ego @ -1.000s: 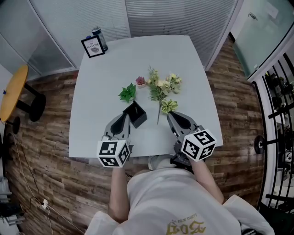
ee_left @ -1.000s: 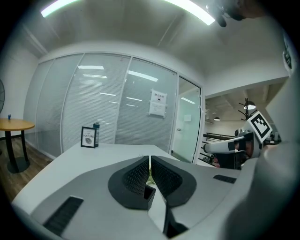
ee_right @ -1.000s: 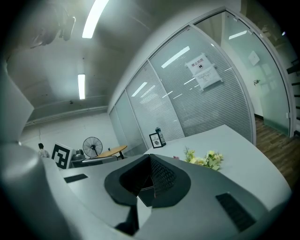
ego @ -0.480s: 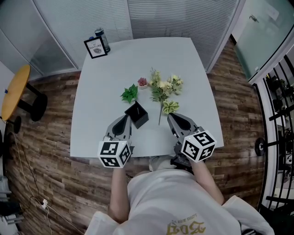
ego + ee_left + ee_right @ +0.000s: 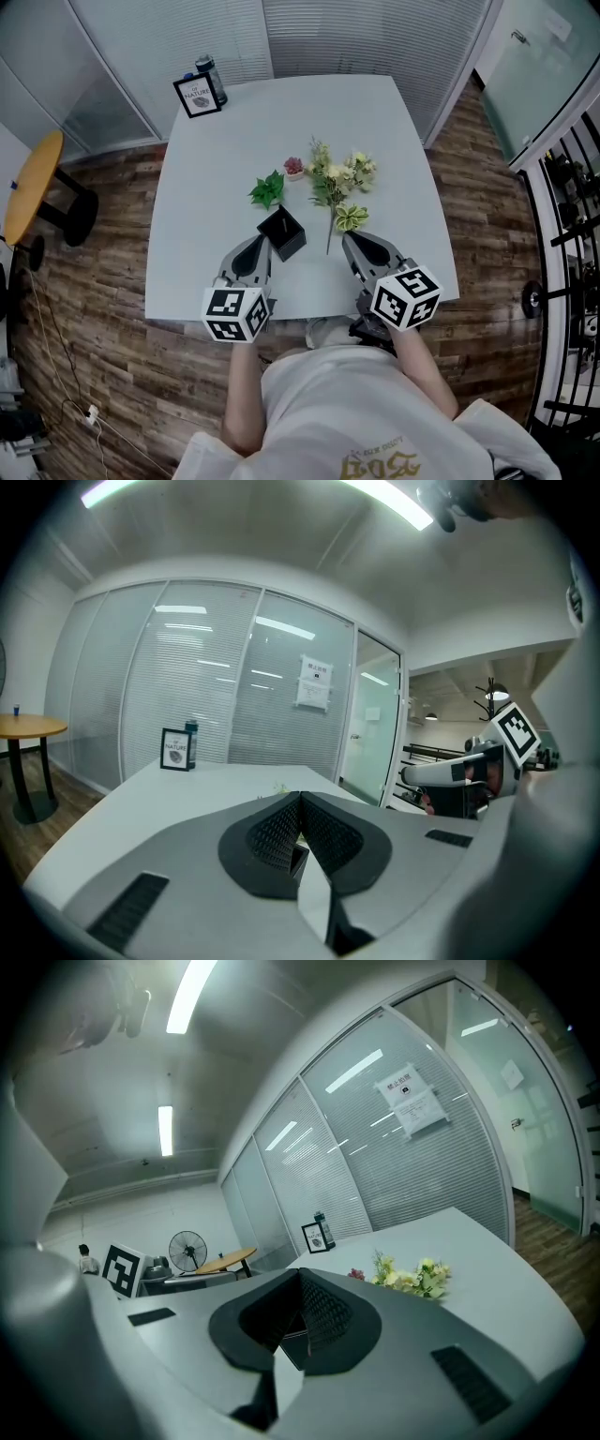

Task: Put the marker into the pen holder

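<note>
On the table I see a framed card at the far left corner, with a bottle just behind it. Near the middle lies a leafy sprig. A small bloom is beside it and a flower bunch to the right. The pen holder stands before the sprig, toward the near edge, between my left gripper and right gripper.

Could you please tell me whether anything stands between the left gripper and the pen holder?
Nothing visible does: the left gripper, fingers shut, sits right beside the pen holder on the table.
</note>
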`<state>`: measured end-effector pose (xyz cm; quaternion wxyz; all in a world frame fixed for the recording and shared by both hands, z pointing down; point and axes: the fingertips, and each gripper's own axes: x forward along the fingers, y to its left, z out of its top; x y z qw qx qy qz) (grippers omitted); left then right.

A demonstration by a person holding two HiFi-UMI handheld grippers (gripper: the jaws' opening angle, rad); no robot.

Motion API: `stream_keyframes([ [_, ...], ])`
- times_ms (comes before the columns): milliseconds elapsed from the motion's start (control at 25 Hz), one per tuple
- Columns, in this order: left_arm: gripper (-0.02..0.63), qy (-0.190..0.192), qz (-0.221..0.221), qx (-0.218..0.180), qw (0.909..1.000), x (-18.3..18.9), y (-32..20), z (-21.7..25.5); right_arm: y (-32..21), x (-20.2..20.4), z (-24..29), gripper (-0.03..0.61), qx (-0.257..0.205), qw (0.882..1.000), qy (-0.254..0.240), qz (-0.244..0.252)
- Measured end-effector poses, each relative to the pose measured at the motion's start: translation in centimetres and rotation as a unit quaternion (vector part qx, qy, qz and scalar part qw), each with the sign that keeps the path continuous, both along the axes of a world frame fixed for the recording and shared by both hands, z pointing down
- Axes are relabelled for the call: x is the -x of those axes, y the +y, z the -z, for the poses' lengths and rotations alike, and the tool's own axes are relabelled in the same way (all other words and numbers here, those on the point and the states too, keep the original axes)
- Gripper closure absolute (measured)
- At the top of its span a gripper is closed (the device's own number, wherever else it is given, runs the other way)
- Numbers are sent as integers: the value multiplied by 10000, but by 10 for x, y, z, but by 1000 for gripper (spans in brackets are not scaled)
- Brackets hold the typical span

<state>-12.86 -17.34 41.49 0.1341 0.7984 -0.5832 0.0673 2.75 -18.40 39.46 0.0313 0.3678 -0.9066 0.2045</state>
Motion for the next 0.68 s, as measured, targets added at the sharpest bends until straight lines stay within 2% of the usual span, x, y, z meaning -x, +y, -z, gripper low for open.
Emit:
stream_keyframes([
  [680, 601, 43, -82, 4, 10000, -5, 5, -1, 7, -2, -2, 561, 64, 10000, -28, -11],
])
